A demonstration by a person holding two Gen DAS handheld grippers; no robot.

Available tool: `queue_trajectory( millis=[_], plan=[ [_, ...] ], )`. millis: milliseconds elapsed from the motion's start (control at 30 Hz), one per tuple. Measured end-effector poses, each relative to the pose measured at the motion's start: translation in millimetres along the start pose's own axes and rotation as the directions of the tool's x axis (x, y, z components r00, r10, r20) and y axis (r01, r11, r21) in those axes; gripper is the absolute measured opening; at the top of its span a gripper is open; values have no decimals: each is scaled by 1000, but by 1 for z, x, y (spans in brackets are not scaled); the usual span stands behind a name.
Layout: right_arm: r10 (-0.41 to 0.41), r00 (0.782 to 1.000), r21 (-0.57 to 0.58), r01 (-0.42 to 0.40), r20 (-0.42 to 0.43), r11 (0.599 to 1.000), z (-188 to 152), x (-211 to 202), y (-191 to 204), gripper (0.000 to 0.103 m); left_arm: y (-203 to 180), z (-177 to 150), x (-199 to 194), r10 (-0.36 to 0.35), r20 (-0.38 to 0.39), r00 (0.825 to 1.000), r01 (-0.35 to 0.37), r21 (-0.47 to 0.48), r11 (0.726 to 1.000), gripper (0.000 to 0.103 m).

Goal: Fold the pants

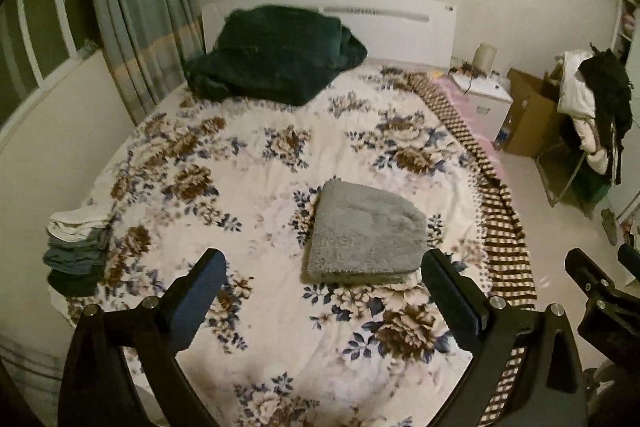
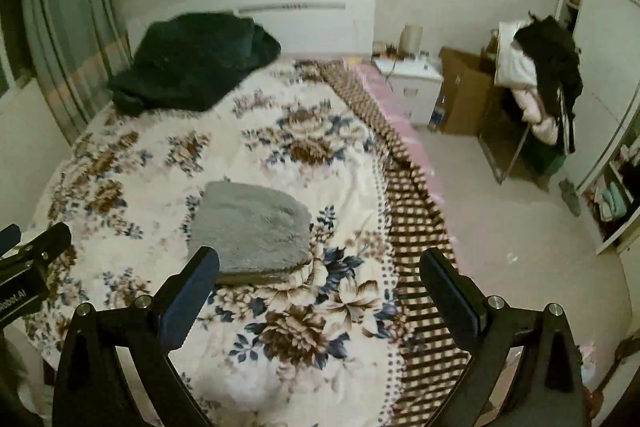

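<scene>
The grey pants [image 1: 366, 233] lie folded on the flowery bed [image 1: 256, 147]. The left tool [image 1: 322, 283] and right tool [image 2: 320, 277] hang wide apart above it (holding nothing).

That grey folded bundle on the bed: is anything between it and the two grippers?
Nothing visible. Only bare floral bedspread lies between the grey bundle and the open left gripper and right gripper, both held back from it.
</scene>
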State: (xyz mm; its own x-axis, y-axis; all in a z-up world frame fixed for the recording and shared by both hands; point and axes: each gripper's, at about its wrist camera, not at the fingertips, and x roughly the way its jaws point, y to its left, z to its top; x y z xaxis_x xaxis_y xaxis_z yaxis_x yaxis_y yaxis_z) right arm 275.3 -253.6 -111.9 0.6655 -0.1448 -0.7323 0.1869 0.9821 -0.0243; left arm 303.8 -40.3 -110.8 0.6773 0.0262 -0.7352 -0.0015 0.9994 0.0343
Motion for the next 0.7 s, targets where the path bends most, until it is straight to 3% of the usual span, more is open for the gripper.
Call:
queue_trajectory(
  millis=[300, 500, 700],
  plan=[
    [15, 995, 8, -16, 102, 1000, -17, -147, 6, 103, 5, -18, -115, -7, 85, 996, 5, 22, 1000, 100],
    [11, 990, 8, -13, 141, 1000, -32, -210, 3, 103, 10, -29, -152, -21, 107, 994, 19, 13, 1000, 100],
    [-1, 987, 7, 0, 159, 1000, -46, -247, 1, 103, 11, -39, -174, -54, 116, 992, 54, 8, 999, 103]
  ],
)
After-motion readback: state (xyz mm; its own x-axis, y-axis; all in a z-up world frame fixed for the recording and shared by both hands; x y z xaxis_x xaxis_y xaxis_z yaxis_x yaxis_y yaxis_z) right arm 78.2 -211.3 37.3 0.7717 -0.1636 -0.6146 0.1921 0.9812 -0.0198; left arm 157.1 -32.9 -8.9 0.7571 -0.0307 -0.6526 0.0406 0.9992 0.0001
